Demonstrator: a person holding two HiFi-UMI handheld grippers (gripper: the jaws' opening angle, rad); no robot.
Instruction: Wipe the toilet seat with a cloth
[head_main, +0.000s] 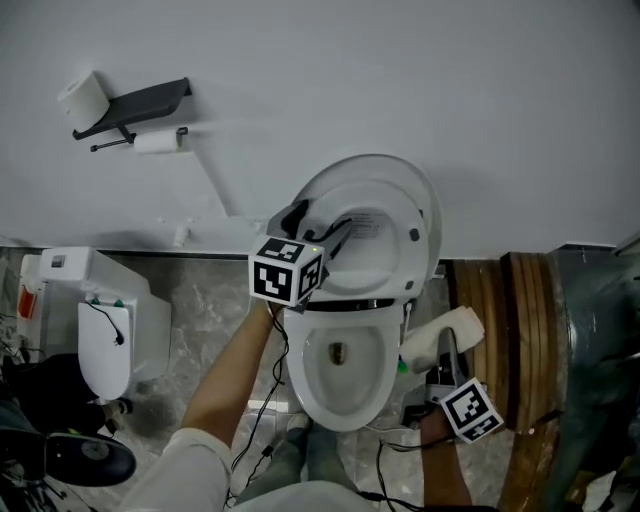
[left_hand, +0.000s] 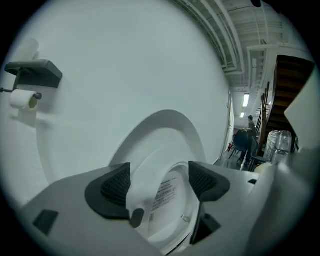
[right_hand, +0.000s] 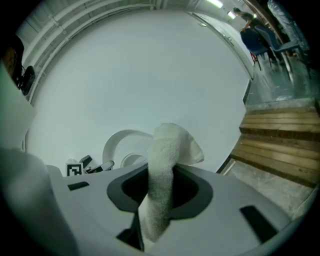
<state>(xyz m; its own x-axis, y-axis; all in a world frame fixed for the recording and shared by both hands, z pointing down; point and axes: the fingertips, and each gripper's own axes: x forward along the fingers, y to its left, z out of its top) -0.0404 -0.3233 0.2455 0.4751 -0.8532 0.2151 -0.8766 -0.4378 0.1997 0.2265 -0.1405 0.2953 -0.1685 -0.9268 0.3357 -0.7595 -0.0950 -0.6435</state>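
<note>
Gripping the white cloth (head_main: 445, 333) tight, our right gripper (right_hand: 161, 190) hangs just beside the toilet bowl's (head_main: 300, 385) right rim. The toilet seat (left_hand: 147, 171) stands raised against the wall. Our left gripper's (left_hand: 159, 182) jaws gape near its left edge, clasping nothing.

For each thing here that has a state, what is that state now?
toilet lid: raised, against the wall.
toilet seat: raised, against the lid.
left gripper: open, seat between the jaws, not pressed.
right gripper: shut on the cloth.
cloth: bunched, sticking up from the jaws.
paper roll: hanging on its holder.
</note>
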